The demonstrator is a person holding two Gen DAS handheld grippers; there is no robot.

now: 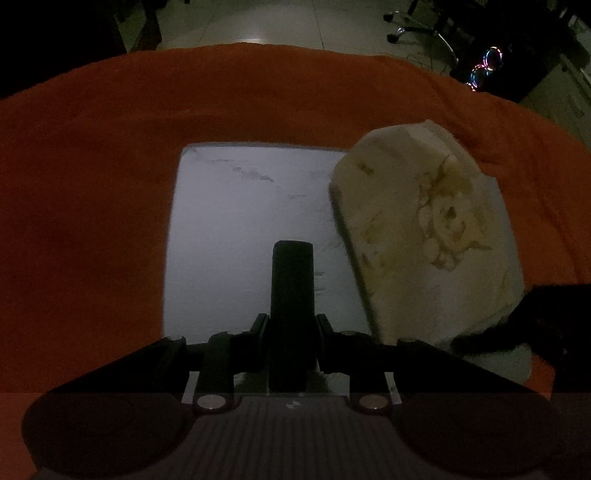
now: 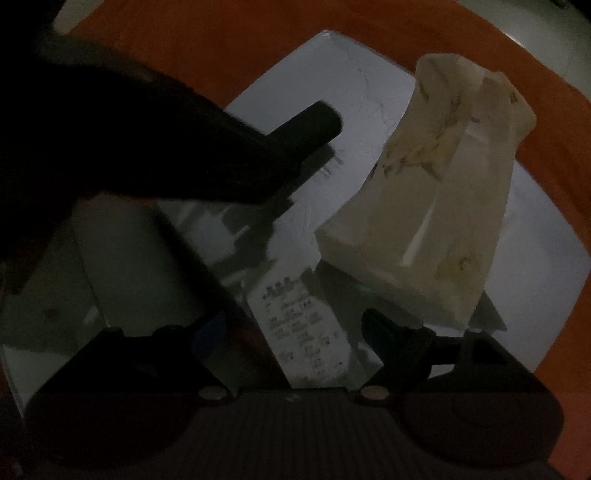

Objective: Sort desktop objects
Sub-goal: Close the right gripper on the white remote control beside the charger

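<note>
Orange cloth [image 2: 258, 40], illegibly printed slip [image 2: 303, 332]

Dim office or computer room, lights low. Past the far edge of the desk, which is covered by an orange cloth [image 1: 258, 96], there is a pale tiled floor [image 1: 258, 22], the wheeled star base of an office chair [image 1: 417, 26] at top right, and a dark computer case with glowing ring-shaped coloured fans [image 1: 487, 68] standing on the floor. A printed paper slip [image 2: 303, 332] lies on a white board [image 1: 240, 221] on the desk.
</note>
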